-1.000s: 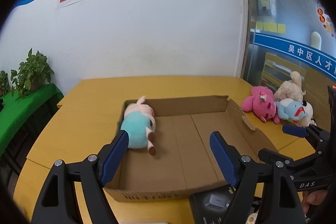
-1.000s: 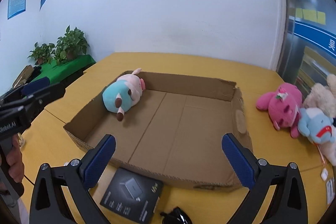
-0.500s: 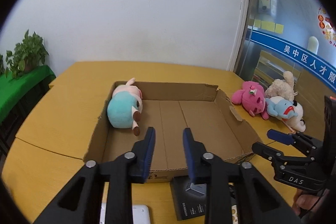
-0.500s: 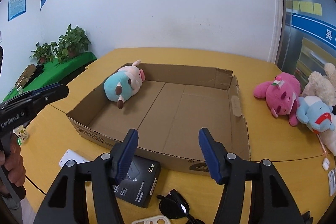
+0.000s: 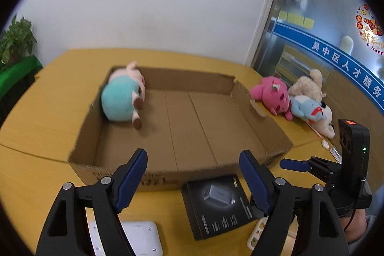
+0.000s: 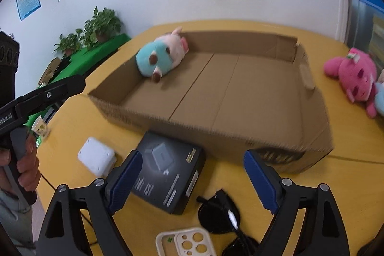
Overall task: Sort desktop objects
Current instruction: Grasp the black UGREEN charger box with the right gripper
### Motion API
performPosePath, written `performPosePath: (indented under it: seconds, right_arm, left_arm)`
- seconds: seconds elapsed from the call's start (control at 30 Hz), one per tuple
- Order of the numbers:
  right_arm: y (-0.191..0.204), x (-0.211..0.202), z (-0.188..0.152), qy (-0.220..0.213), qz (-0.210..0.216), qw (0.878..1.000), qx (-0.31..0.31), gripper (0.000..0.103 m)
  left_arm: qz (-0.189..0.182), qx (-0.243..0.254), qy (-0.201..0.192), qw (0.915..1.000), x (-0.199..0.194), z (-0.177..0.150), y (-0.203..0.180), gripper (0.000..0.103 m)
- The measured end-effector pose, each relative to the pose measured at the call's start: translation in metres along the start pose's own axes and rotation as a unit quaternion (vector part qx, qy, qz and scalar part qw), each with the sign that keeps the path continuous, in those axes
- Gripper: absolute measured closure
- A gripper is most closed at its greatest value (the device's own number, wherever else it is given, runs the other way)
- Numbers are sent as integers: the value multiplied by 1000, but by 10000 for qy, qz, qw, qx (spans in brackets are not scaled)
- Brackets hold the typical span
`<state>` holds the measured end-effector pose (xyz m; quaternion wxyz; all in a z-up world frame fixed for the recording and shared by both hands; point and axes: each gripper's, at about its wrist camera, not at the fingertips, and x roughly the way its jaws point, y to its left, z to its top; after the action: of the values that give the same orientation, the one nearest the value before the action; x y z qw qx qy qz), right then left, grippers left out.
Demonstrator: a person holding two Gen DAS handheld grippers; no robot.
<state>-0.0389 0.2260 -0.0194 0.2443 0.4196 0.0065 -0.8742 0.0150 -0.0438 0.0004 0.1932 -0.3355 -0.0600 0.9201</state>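
Note:
A shallow cardboard box (image 5: pixel 240 97) lies on the yellow table, with a teal and pink plush toy (image 5: pixel 120 102) in its far left corner. In front of it lie a black charger box (image 5: pixel 216 205), a white box (image 5: pixel 139 239), black sunglasses (image 6: pixel 220 210) and a cream phone case (image 6: pixel 184 244). My left gripper (image 5: pixel 193 157) hovers over the box's near wall, its jaws opening with nothing held. My right gripper (image 6: pixel 193 157) hangs above the black charger box (image 6: pixel 168 172) and the sunglasses, also opening and holding nothing.
Pink (image 5: pixel 271 92), beige (image 5: pixel 309 83) and blue (image 5: pixel 307 107) plush toys sit on the table right of the box. A paper cup (image 6: pixel 40 127) stands at the table's left edge. Potted plants (image 6: pixel 100 23) on a green stand sit beyond it.
Both grippers sank and tipped down toward the table's near edge. Their jaws narrowed half a second ago and have widened again. The white box, sunglasses and phone case came into view.

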Motion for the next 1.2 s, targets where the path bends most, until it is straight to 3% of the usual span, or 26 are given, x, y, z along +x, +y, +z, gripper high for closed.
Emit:
performPosePath:
  seconds: [0.17, 0.37, 0.7, 0.8, 0.97, 1.2]
  right_arm:
    - [12, 26, -22, 533, 247, 9981, -203, 14]
    - [29, 61, -34, 964, 508, 9937, -273, 14]
    - [27, 67, -41, 880, 1006, 9910, 55, 11]
    - [28, 69, -43, 867, 995, 9912, 87, 11]
    - [36, 75, -41, 912, 834, 9923, -84, 7]
    - [38, 68, -50, 878, 1323, 9873, -48, 7]
  left_arm:
    - [-236, -152, 617, 9977, 30, -23, 7, 24]
    - [-707, -483, 1297, 9879, 64, -41, 16, 24]
    - [-859, -181, 2189, 9718, 105, -55, 9, 25]
    - [-1153, -345, 2342, 9647, 112, -58, 8, 25]
    - [-1024, -278, 2223, 9692, 110, -61, 8, 24]
    - [-962, -354, 2246, 9690, 95, -72, 14, 24]
